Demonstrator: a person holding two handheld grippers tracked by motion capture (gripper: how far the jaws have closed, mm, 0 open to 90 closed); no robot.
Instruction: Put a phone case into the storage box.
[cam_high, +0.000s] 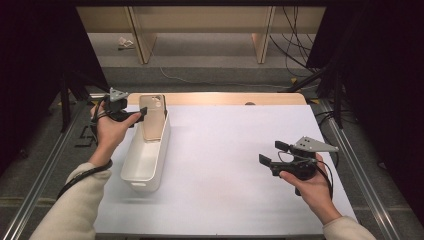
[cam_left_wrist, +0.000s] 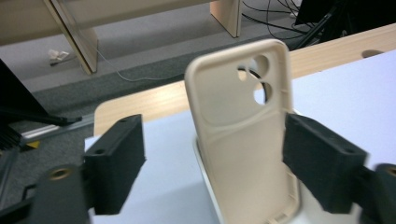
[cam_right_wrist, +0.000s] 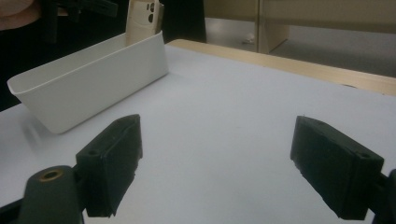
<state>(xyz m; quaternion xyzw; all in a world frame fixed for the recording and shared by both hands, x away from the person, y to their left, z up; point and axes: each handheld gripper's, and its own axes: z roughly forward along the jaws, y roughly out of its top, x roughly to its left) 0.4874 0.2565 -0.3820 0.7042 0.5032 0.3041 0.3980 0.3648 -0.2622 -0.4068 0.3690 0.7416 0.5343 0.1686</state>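
- Left claw stands spread beside the phone case, at the far end of the white bin; in the left gripper view the case sits between the jaws with a clear gap at the left pad, while whether the right pad touches its edge I cannot tell, so it looks let go rather than pinched.
- Right claw is spread too, holding nothing, hovering over bare table well apart from the bin.
- The case stands nearly upright, its lower end down in the bin and its top leaning against the far wall, camera cut-outs uppermost.
- It is probably light and thin-walled: a beige shell that flexes if squeezed across its open face. The smooth surface may slip under hard pads.
- Best hold, I judge, is across the two long side rims near mid-height, where the raised lip stiffens it; the corner by the cut-outs is the weakest spot.
- Resting on one narrow end, it could tip or slide flat if nudged.
- The bin's walls hem in its lower half, so the way out is upward; sideways pulls would drag the bin, itself likely light.
- To the right lies broad open table; the bin sits close to the left edge, and the far wooden edge is near behind the case.
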